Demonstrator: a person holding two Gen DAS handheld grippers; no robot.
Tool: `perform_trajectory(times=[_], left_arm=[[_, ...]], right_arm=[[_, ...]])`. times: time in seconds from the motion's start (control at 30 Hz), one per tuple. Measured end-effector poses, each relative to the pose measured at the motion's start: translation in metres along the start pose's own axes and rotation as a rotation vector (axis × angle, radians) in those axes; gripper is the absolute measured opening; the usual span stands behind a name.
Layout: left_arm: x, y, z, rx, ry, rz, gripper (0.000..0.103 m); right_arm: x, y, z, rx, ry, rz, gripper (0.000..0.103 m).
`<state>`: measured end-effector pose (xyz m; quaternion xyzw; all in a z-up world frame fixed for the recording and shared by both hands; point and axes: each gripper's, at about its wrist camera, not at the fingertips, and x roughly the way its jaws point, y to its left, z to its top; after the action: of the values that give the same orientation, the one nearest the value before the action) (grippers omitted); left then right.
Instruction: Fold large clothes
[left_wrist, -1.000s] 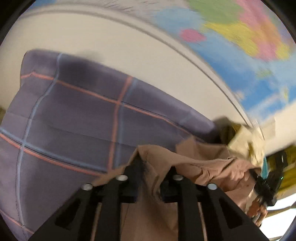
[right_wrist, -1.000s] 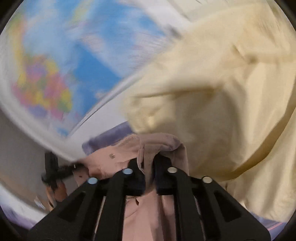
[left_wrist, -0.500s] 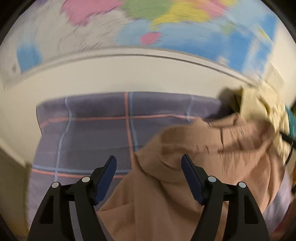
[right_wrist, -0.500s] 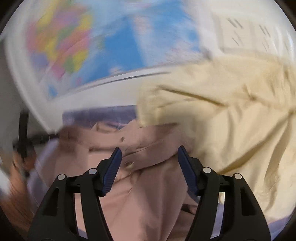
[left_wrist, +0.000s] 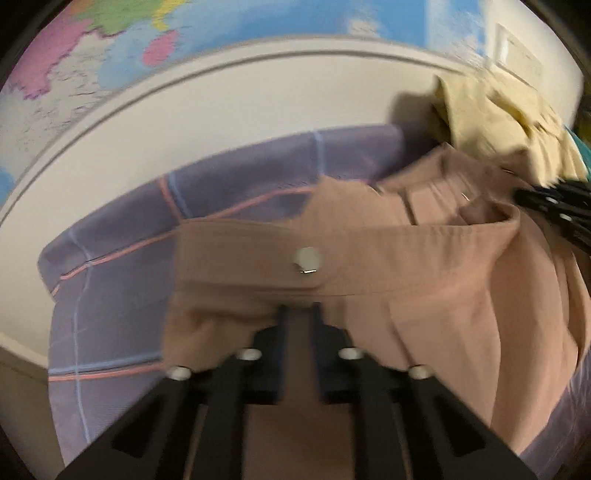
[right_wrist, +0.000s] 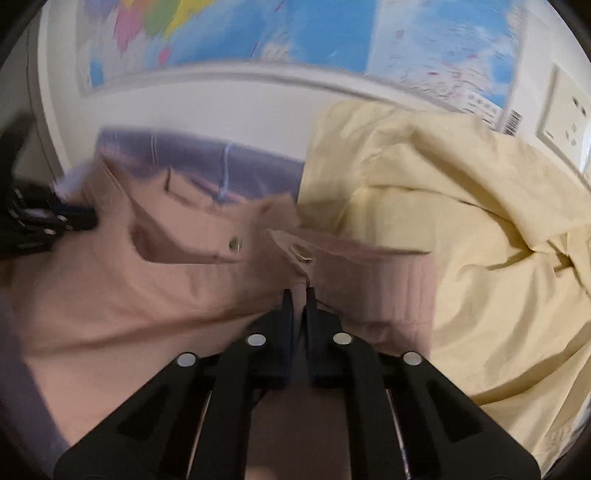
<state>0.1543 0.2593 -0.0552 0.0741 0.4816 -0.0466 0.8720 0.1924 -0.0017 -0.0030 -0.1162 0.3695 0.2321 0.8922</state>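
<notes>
A tan-pink garment with a buttoned waistband lies on a purple plaid sheet. My left gripper is shut on its edge just below a metal button. In the right wrist view the same garment spreads to the left, and my right gripper is shut on its fabric below another button. The right gripper also shows at the right edge of the left wrist view, and the left gripper shows at the left edge of the right wrist view.
A crumpled pale yellow garment is heaped right beside the tan one, also seen in the left wrist view. A white wall with a coloured world map stands behind the bed. A wall socket is at far right.
Both grippers were shut on the garment a second ago, opened half a second ago, and are now shut on it again, at the waistband near the buttons.
</notes>
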Motion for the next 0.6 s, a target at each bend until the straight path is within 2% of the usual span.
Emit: perform_trajectory(times=[0.13,0.17,0.2,0.27,0.3,0.33,0.43,0.53,0.57,0.6], left_arm=[[-0.010,0.028,0.012,-0.129,-0.072,0.029,0.006],[-0.013,0.032,0.014,-0.144,-0.083,0.033,0.008],[-0.013,0.036,0.014,-0.154,-0.088,0.043,0.010],[-0.009,0.040,0.011,-0.173,-0.073,0.084,0.024],[-0.007,0.043,0.008,-0.173,-0.066,0.108,0.028],[-0.007,0.045,0.005,-0.174,-0.060,0.097,0.038],[-0.013,0.047,-0.007,-0.153,-0.050,0.023,0.074],[-0.017,0.038,-0.015,-0.068,-0.050,0.022,0.076],[-0.014,0.035,-0.017,-0.055,-0.033,0.027,0.072],[-0.006,0.033,-0.018,-0.041,-0.002,0.034,0.064]], right_arm=[[-0.030,-0.029,0.015,0.163,-0.146,0.051,0.005],[-0.031,-0.030,0.019,0.178,-0.152,0.054,0.005],[-0.019,-0.027,0.023,0.158,-0.109,0.049,0.005],[0.004,-0.023,0.025,0.151,-0.037,0.022,0.008],[0.019,-0.019,0.024,0.133,0.011,0.020,0.010],[0.024,-0.019,0.023,0.127,0.026,0.018,0.013],[0.026,-0.012,0.023,0.094,0.021,0.009,0.019],[0.022,-0.010,0.024,0.090,0.018,0.027,0.023],[0.019,-0.011,0.022,0.084,0.020,0.027,0.023],[0.020,-0.010,0.022,0.081,0.023,0.029,0.023]])
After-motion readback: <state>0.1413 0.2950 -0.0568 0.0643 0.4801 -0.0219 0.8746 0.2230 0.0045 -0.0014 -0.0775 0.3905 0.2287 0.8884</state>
